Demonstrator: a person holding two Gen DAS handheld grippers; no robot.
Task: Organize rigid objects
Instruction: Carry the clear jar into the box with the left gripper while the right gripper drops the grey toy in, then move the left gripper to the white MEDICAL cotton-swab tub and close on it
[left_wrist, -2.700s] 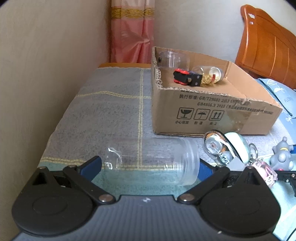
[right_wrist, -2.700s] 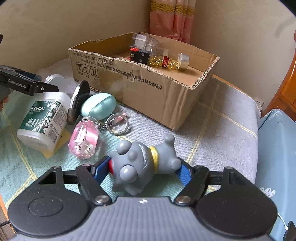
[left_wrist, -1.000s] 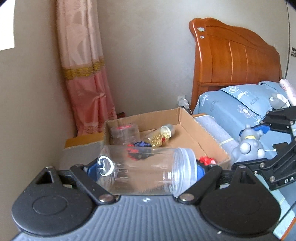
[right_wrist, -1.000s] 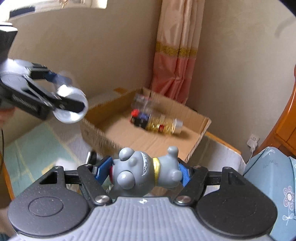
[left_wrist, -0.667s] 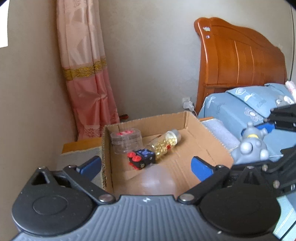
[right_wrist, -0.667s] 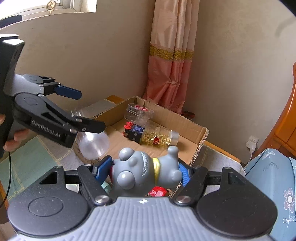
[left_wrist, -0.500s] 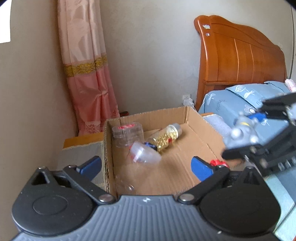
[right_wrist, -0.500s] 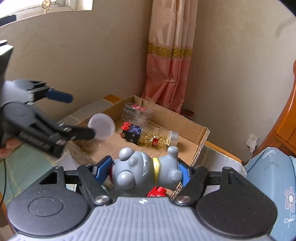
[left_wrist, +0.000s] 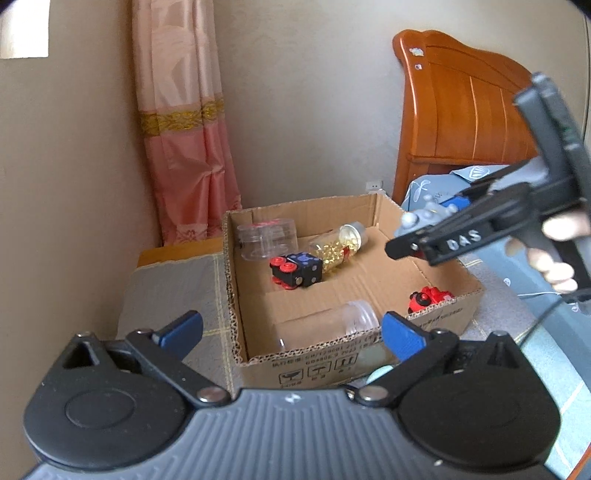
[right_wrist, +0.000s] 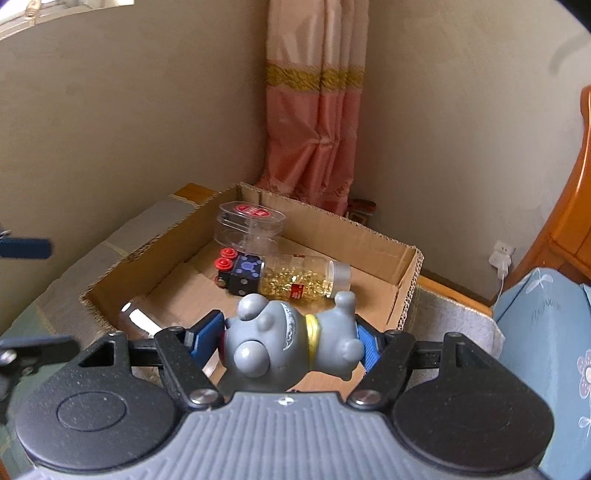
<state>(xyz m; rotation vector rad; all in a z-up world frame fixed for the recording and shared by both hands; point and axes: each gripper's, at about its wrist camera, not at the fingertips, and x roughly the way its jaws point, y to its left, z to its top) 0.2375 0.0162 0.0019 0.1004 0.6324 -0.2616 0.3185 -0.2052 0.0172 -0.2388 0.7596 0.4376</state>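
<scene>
Gripping the smooth grey rubbery dog figurine (right_wrist: 291, 339), right tongs (right_wrist: 290, 338) hover over the corrugated cardboard box (left_wrist: 424, 325); left tongs (left_wrist: 291, 328) gape empty, clear plastic jar (left_wrist: 325, 325) lying just ahead.

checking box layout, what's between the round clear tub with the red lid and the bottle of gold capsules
The black cube with red knobs lies between the tub and the bottle, touching the bottle; clearest in the right wrist view.

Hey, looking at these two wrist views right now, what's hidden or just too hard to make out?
- Red toy: left wrist view, half behind the cardboard box wall; right wrist view, hidden by the grey bear figurine.
- Clear plastic jar: right wrist view, mostly behind the right gripper.
- Pale green object: left wrist view, cut off by the left gripper.
</scene>
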